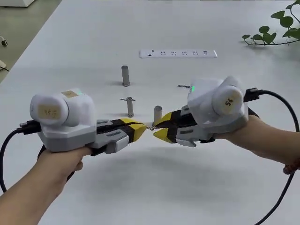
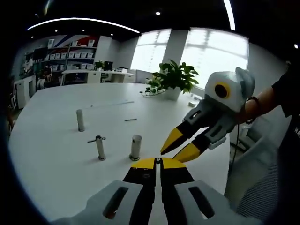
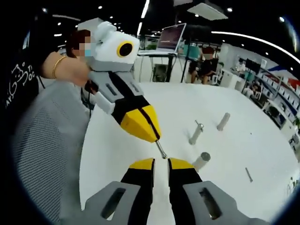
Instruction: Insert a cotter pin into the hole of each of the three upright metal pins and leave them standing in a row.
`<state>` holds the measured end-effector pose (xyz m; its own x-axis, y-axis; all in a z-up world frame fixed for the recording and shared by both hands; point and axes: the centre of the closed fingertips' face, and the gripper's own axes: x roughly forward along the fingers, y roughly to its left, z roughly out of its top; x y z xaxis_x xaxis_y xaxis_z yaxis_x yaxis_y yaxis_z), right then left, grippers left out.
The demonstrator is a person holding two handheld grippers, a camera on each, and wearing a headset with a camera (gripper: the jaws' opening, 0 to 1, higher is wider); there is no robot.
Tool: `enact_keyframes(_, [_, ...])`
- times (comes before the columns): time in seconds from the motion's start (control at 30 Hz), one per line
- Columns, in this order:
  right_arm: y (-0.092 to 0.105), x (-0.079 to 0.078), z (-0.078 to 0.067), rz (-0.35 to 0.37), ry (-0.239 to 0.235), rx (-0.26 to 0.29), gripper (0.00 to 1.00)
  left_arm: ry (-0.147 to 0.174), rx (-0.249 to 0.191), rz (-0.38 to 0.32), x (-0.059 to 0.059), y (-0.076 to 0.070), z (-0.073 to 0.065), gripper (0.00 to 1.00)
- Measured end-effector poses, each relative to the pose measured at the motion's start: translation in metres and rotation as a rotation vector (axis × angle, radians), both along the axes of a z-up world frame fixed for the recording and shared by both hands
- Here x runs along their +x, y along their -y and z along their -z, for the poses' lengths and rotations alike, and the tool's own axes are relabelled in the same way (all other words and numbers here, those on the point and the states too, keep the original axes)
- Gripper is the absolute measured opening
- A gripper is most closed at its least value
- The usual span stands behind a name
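Three upright metal pins stand on the white table: a far one, a middle one with a cotter pin through its top, and a near one. My left gripper is shut on a thin cotter pin that sticks out of its tip. My right gripper faces it tip to tip, open, and the pin's free end reaches into the gap between its jaws. Both grippers hover just in front of the near pin. A loose cotter pin lies on the table behind the right gripper.
A white power strip lies across the back of the table. A potted plant trails in at the far right corner. The table is bare to the left and in front of the grippers.
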<state>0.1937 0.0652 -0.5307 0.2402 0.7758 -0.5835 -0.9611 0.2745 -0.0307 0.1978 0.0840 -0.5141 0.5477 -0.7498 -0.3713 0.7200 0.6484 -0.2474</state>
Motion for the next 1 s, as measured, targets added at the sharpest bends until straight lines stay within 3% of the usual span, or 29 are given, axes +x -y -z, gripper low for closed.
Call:
enact_keyframes(0.23, [0.005,-0.002,-0.002,0.084,-0.2,0.14,0.07,0.06,0.02,0.075,-0.006,0.004,-0.002,0.0])
enact_keyframes(0.47, [0.008,-0.01,-0.006,0.059,-0.254,0.189,0.07,0.081,0.009,0.122,-0.01,0.007,-0.004,0.0])
enact_keyframes(0.57, [0.007,-0.016,-0.008,0.029,-0.273,0.206,0.07,0.073,-0.041,0.152,-0.015,0.011,-0.009,0.0])
enact_keyframes(0.67, [0.006,-0.021,-0.01,0.009,-0.295,0.228,0.07,0.077,-0.05,0.173,-0.018,0.013,-0.011,0.0])
enact_keyframes(0.83, [0.005,-0.03,-0.015,-0.028,-0.306,0.247,0.06,0.075,-0.092,0.21,-0.025,0.018,-0.018,0.0])
enact_keyframes(1.0, [0.003,-0.035,-0.017,-0.061,-0.3,0.242,0.04,0.078,-0.104,0.24,-0.031,0.022,-0.021,0.0])
